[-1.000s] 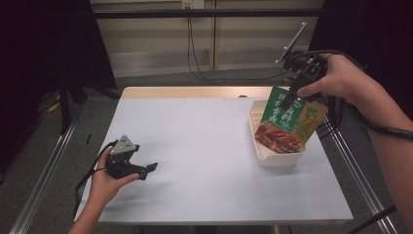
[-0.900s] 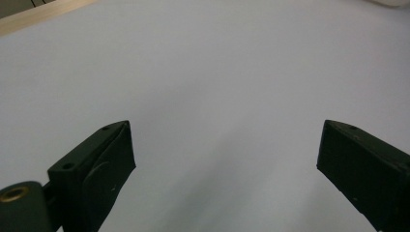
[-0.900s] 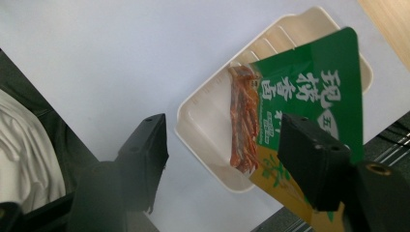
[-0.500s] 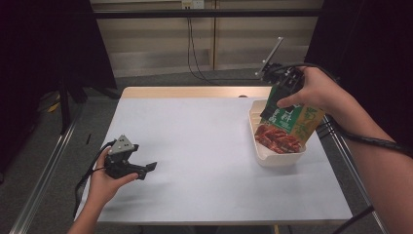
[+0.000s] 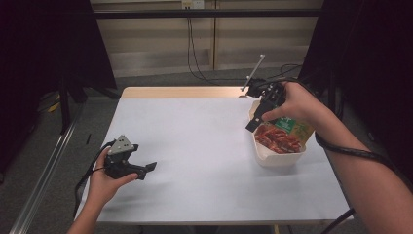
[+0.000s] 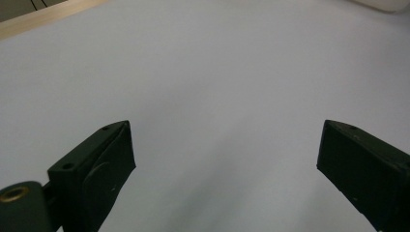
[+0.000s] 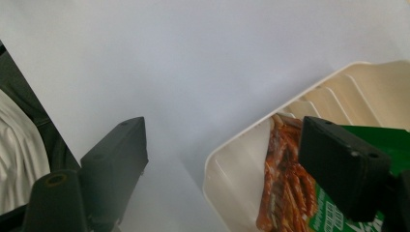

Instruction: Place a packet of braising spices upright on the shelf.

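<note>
Now: packet (image 5: 287,131) dropped in tray (image 5: 277,158), right gripper (image 5: 257,118) let go.

Packet lies in the cream tray at the table's (image 5: 195,161) right edge, leaning against the far wall, printed face up, so it sits contained rather than loose on the white top. My right gripper hangs over the tray's near-left rim, jaws spread wide with nothing between them; they have just been opening, and the right gripper view shows the packet (image 7: 309,193) below, clear of both pads. A second ago that gripper held the packet up above the tray; since then it has come down and left. My left gripper (image 5: 146,168) rests low at the table's left, jaws wide apart over bare top, unmoved.
</note>
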Demonstrator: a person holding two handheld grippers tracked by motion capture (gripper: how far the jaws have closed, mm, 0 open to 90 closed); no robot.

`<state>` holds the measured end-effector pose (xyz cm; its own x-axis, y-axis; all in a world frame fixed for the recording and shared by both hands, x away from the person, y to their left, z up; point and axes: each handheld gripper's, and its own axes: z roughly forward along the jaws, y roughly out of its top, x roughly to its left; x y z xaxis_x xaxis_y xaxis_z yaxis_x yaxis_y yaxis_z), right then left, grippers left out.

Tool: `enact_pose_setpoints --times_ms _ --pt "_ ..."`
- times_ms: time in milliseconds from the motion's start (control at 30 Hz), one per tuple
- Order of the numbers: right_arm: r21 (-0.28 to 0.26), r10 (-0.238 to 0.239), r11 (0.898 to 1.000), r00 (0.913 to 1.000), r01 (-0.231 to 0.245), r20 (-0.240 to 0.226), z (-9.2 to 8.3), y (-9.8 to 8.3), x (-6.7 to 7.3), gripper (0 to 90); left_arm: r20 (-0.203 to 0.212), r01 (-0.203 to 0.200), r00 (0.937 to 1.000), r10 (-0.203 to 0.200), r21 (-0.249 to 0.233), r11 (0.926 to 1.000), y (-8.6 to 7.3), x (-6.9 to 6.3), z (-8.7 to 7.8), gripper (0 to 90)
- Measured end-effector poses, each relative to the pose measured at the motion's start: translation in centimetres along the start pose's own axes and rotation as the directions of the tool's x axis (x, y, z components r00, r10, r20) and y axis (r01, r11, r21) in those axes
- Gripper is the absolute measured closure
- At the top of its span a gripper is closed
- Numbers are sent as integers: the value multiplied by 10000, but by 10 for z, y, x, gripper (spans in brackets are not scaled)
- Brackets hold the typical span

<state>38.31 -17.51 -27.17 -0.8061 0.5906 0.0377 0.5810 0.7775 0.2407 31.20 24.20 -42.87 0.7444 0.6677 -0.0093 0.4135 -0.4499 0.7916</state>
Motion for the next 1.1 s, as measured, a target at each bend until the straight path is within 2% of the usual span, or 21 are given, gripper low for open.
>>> enact_pose_setpoints --times_ms 233,700,833,967,1067,1100 --pt "184 -202 9996 9998 202 10 23 4 9 147 -10 -171 9999 171 37 9998 0 1 0 59" --pt "42 -655 9978 9976 656 -205 60 11 26 135 -11 -139 9999 139 86 9999 0 1 1 59" --pt "11 -932 9956 9953 933 -251 72 11 31 134 6 -102 9999 102 90 9999 0 0 1 59" --pt "13 -904 9959 9949 905 -442 85 11 38 133 -17 -96 10000 96 89 9999 -1 0 1 59" --pt "63 -1013 9948 9940 1016 -402 96 9 41 133 46 26 10000 -26 89 10000 -1 -1 2 58" --pt "80 -1061 9943 9936 1065 -383 100 8 42 134 50 -157 9999 156 112 9998 -1 0 2 59"
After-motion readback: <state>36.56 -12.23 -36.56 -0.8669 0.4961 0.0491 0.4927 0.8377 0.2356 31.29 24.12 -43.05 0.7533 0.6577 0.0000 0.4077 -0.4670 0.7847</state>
